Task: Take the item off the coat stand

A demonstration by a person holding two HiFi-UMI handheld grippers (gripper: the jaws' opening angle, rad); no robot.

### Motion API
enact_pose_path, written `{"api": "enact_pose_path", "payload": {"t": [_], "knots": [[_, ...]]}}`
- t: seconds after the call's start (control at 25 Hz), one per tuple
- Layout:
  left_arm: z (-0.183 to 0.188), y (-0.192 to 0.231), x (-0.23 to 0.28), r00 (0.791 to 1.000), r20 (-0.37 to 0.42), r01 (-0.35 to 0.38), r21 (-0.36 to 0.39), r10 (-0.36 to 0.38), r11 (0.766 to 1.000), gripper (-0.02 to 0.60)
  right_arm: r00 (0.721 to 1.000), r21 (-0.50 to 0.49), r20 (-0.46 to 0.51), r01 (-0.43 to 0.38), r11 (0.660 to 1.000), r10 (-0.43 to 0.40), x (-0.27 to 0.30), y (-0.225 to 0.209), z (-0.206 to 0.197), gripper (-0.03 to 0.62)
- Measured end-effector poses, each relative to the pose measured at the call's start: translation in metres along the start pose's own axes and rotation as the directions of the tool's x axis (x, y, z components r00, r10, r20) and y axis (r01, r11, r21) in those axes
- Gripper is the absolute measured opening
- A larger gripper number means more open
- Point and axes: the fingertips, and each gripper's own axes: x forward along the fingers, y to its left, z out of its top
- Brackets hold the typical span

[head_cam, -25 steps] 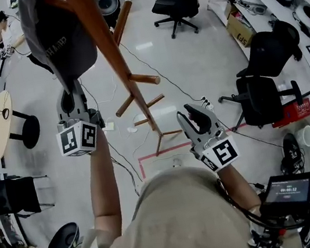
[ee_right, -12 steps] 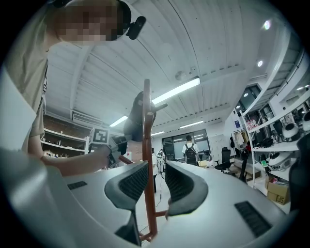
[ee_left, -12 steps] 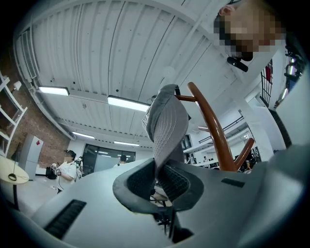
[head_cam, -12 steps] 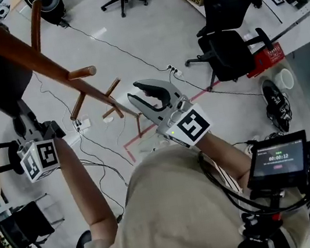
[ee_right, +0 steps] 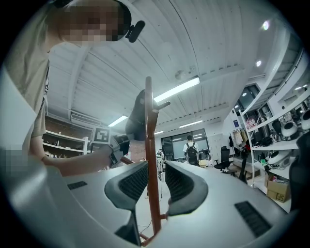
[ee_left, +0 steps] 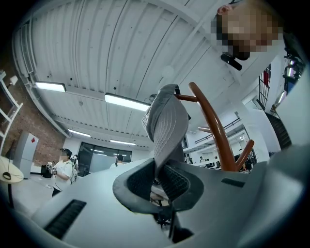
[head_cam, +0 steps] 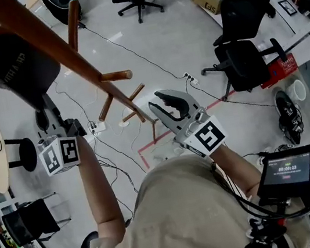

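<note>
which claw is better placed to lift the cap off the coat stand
Left. The left claw is shut on the cap, which hangs on the coat stand. The right claw is open and grips nothing, held lower and away from the cap, with only the stand's pole showing between its jaws.

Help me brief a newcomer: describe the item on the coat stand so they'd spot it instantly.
Find the slanting reddish-brown wooden coat stand at the head view's upper left. Near its top hangs a dark cap, its brim pinched by the left gripper. It is the only thing on the stand; the other visible pegs are bare.
</note>
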Motion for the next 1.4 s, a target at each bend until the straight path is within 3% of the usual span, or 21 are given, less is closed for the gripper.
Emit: {"api": "enact_pose_path", "payload": {"t": [0.52, 1.4], "knots": [[0.002, 0.028, 0.007, 0.999, 0.036, 0.001, -0.009, -0.001, 1.000, 0.032, 1.000, -0.012, -0.001, 0.008, 1.000, -0.008, 0.027, 0.006, -0.015, 0.112], [0.009, 0.040, 0.020, 0.999, 0.049, 0.003, -0.007, -0.003, 1.000, 0.032, 0.999, 0.000, 0.010, 0.039, 0.999, -0.039, 0.030, 0.002, -0.021, 0.112]]}}
